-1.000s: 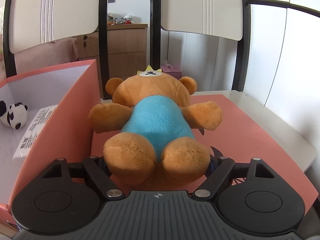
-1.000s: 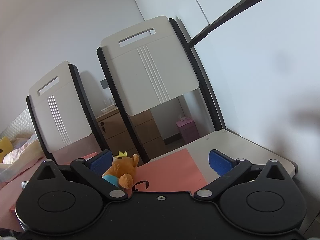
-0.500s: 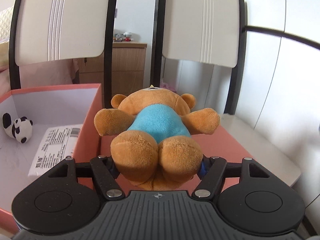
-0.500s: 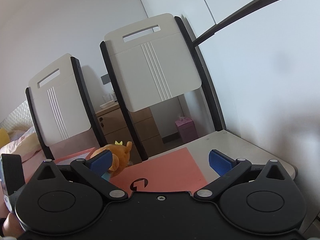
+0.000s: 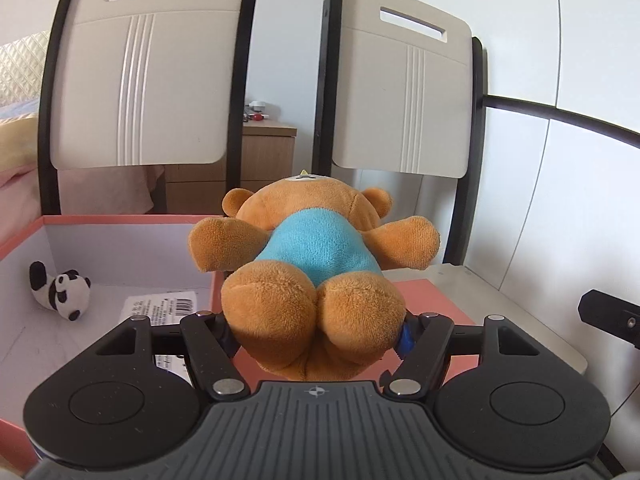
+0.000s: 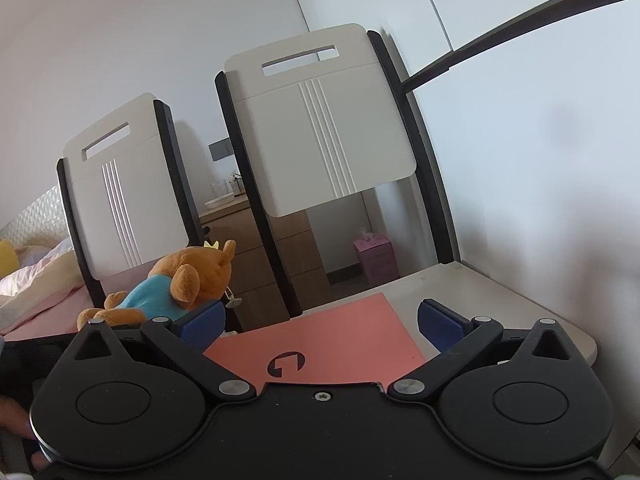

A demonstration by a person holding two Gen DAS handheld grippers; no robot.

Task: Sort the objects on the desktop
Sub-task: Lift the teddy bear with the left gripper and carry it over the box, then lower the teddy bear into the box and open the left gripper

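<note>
My left gripper [image 5: 316, 332] pinches the bear [image 5: 316, 264] above the box [image 5: 120, 220]; my right gripper [image 6: 320, 320] hangs spread.

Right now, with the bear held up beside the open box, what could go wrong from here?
The left gripper pinches only the teddy bear at its legs, so the soft, top-heavy body could sag or slip out.

The bear hangs over the pink box wall; released here, it might catch the rim or land outside on the pink lid.

Dropped carelessly, it could fall on the toy panda already inside.
</note>
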